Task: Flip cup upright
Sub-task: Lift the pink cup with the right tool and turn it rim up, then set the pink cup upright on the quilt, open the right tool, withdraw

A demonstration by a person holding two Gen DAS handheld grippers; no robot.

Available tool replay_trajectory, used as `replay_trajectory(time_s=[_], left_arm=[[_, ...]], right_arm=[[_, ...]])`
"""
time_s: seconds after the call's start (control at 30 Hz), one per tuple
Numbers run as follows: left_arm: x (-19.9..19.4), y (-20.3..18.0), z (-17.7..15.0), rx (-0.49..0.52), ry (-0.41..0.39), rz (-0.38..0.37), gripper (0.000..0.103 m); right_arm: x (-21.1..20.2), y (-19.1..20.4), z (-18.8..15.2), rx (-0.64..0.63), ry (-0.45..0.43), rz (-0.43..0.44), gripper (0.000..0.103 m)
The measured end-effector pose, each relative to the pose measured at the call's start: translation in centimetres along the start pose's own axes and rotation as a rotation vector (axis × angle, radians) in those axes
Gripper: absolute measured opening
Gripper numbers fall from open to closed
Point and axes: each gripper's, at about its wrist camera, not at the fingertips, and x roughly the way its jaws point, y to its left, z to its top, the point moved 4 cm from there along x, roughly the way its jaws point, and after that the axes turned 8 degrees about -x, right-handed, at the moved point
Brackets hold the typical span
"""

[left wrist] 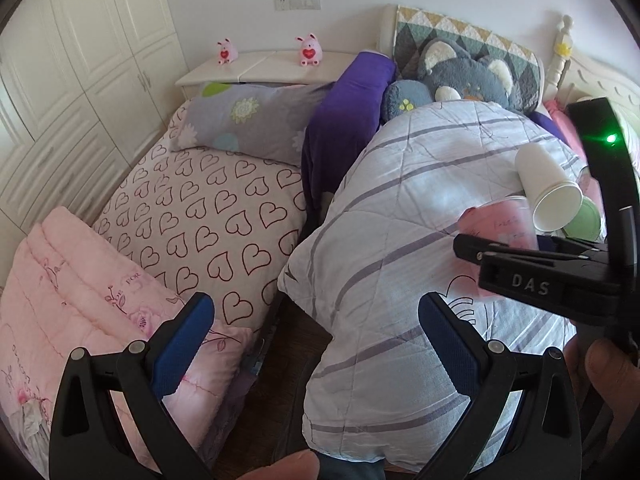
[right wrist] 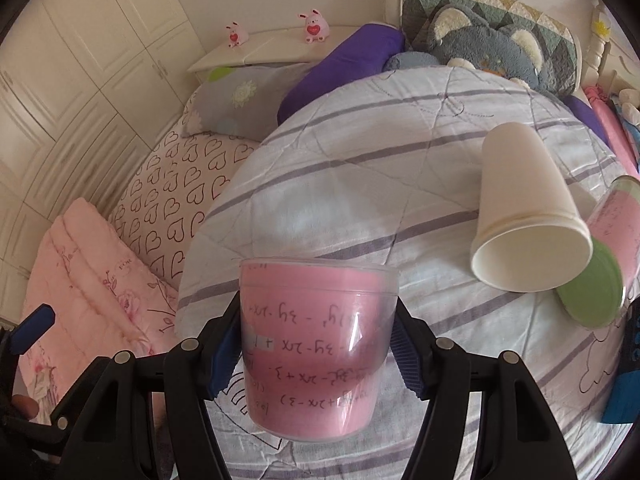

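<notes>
My right gripper point(right wrist: 316, 344) is shut on a clear plastic cup lined with pink paper point(right wrist: 316, 344), gripping its sides; the wider rim is toward the top of the view, over the striped quilt point(right wrist: 360, 168). It also shows in the left wrist view point(left wrist: 500, 220), held by the right gripper point(left wrist: 520, 256). A white paper cup point(right wrist: 524, 216) lies on its side on the quilt, mouth toward me. A second pink-lined cup with a green end point(right wrist: 600, 256) lies on its side beyond it. My left gripper point(left wrist: 316, 332) is open and empty, over the gap between the beds.
A heart-print sheet point(left wrist: 208, 216) and a folded pink blanket point(left wrist: 80, 300) lie to the left. A grey plush point(left wrist: 464, 72), purple pillow point(left wrist: 352, 92) and flowered pillow point(left wrist: 248, 120) are at the headboard. A white wardrobe point(left wrist: 80, 60) stands left.
</notes>
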Motion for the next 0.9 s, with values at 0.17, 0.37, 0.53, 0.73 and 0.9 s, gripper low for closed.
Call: replay_trajectory(time_s=[0.17, 0.37, 0.53, 0.73, 0.9], left_arm=[[0.0, -0.2, -0.1, 0.005, 0.001, -0.003, 0.103], [-0.7, -1.3, -0.4, 0.023, -0.005, -0.008, 0.103], [-1.7, -2.4, -0.6, 0.036, -0.018, -0.012, 0.103], [-3.7, -4.3, -1.1, 0.068, -0.048, -0.028, 0.103], [-5.5, -6.6, -1.8, 0.103, -0.073, -0.049, 0.103]], right_arm=[[0.0, 0.0, -0.4, 0.004, 0.008, 0.015, 0.083], [-1.5, -0.6, -1.1, 0.023, -0.024, 0.036, 0.083], [-4.0, -0.9, -2.0, 0.025, -0.069, 0.034, 0.083], [-8.9, -2.6, -3.8, 0.076, -0.199, -0.007, 0.084], [-14.3, -5.2, -6.9, 0.135, -0.312, -0.129, 0.084]])
